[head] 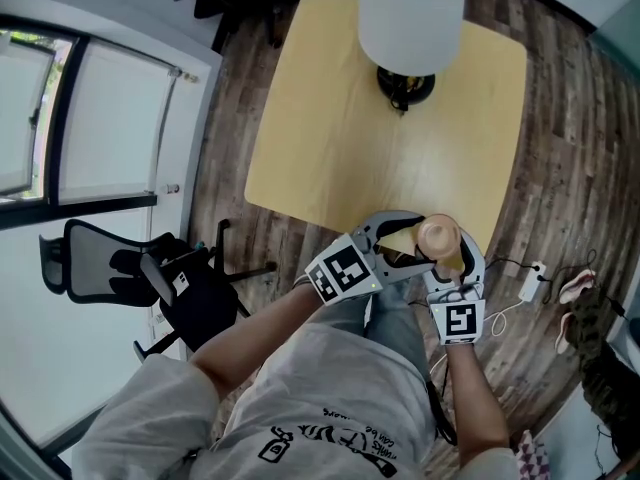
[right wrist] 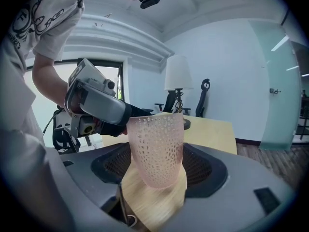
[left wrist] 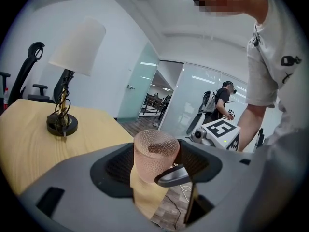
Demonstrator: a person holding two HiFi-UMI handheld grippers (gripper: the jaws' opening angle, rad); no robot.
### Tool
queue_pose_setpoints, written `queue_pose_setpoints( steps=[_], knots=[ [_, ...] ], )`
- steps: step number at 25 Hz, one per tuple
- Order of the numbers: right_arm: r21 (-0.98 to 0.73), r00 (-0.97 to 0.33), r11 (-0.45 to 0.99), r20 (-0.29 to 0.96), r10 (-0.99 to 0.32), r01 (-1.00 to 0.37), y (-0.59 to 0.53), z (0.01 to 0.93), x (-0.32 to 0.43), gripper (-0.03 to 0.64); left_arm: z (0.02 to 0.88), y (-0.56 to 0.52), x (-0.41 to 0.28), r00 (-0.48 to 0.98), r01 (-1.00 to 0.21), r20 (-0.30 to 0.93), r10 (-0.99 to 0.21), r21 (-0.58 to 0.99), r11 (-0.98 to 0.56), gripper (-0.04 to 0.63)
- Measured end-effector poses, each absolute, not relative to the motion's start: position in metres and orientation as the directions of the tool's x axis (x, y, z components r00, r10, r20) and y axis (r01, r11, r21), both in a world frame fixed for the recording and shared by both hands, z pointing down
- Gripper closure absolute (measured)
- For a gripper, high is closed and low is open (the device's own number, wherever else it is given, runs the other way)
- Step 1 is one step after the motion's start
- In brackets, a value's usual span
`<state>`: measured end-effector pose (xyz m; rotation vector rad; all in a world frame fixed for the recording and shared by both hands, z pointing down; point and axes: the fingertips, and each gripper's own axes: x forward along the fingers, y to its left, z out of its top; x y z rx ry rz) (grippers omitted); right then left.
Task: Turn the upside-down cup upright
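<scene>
Wood-plank floor (head: 560, 118) surrounds a pale counter (head: 330, 138) with a lamp (head: 410, 18) at its far side. From the head view, the pink cup (head: 438, 236) stands right at the counter's near corner, with the left tool (head: 412, 240) reaching in from the left and the right tool (head: 455, 265) from the near side. Both straddle it, so their jaws cross round the same small thing. With the cup this close to the corner, any nudge outward could send it to the floor.

In the left gripper view, the cup (left wrist: 154, 158) sits between the jaws, which are spread wide and released, with gaps on both sides. It looks mouth-up, wider at the top. A dark fingertip (left wrist: 173, 175), apparently the right tool's, lies across the front of the cup. If the left tool pulls back at an angle, it could snag that finger or drag the cup with it.

In the right gripper view, the cup (right wrist: 157, 149) stands on the counter's corner, tapering to a narrow foot, and the turning looks done. These jaws also stand apart and are not pressing on it. Because of the narrow foot, even a light brush high on the wall could tip it. In my judgement the tools are best withdrawn one at a time, each backed straight out along its own jaws.
</scene>
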<state>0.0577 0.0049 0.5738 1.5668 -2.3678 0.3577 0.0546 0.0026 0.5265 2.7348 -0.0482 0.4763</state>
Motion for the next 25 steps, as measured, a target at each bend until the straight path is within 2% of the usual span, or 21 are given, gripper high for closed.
queue_pose_setpoints(
  steps=[18, 25],
  knots=[
    [-0.085, -0.380, 0.390, 0.487, -0.787, -0.917, 0.005, 0.622, 0.053, 0.301, 0.561, 0.004, 0.053, 0.926, -0.109, 0.376, 0.039, 0.364, -0.925, 0.290],
    [-0.095, -0.377, 0.383, 0.497, -0.782, -0.919, 0.005, 0.630, 0.054, 0.301, 0.566, 0.004, 0.055, 0.926, -0.108, 0.376, 0.042, 0.370, -0.923, 0.290]
  ],
)
